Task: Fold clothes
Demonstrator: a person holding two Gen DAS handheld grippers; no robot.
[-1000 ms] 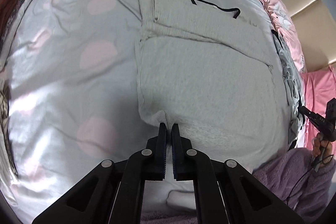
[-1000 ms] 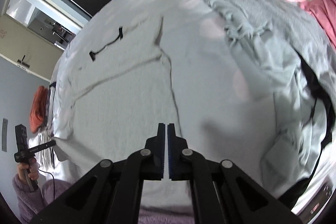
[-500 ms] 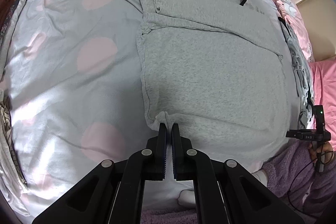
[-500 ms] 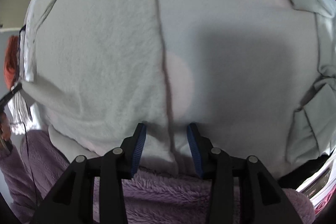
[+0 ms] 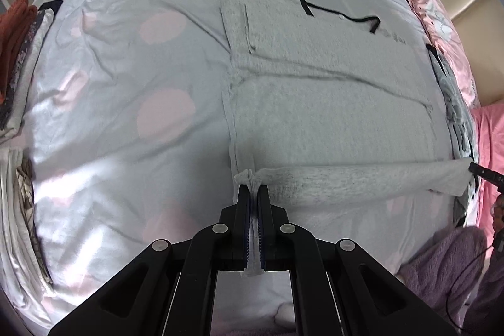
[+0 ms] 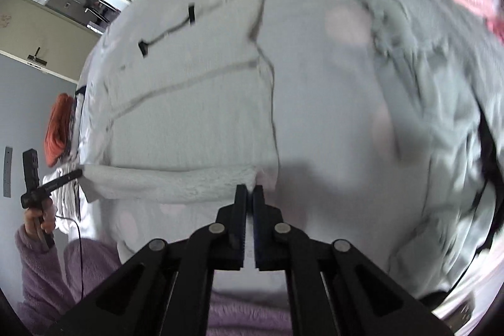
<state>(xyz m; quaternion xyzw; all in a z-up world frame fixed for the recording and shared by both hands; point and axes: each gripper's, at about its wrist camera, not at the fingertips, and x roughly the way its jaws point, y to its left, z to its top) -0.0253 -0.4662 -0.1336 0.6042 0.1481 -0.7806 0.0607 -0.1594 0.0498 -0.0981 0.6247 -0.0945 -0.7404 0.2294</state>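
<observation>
Broadly, the bed (image 5: 132, 103) fills both wrist views, its pale sheet dotted with pink circles. Across its middle lies the grey garment (image 5: 330, 115), spread flat, with a black drawstring (image 5: 340, 13) curling near its far edge at about one o'clock in the left wrist view. The garment's near hem is lifted off the sheet into a taut band running from six o'clock out toward three o'clock in that view, stretched between the two tools.

At four o'clock a purple fleece sleeve (image 5: 441, 260) shows beside the bed. Toward two o'clock a pink quilt (image 5: 441, 21) borders the sheet, with a second grey garment (image 6: 425, 77) heaped beside it. At nine o'clock a stack of folded clothes (image 5: 15, 52), orange on top, sits at the bed's edge.

The left gripper (image 5: 253, 194) is clamped fully together on the near-left corner of the grey garment; a strip of the cloth runs down between its pads and hangs out below them. The right gripper (image 6: 249, 194) has its jaws closing, nearly together, with the fluffy hem corner of the same garment at its tips; the view is blurred, so whether cloth is actually pinched between the pads I cannot tell. In the right wrist view a hand (image 6: 39, 216) at eight o'clock holds the other tool's handle.
</observation>
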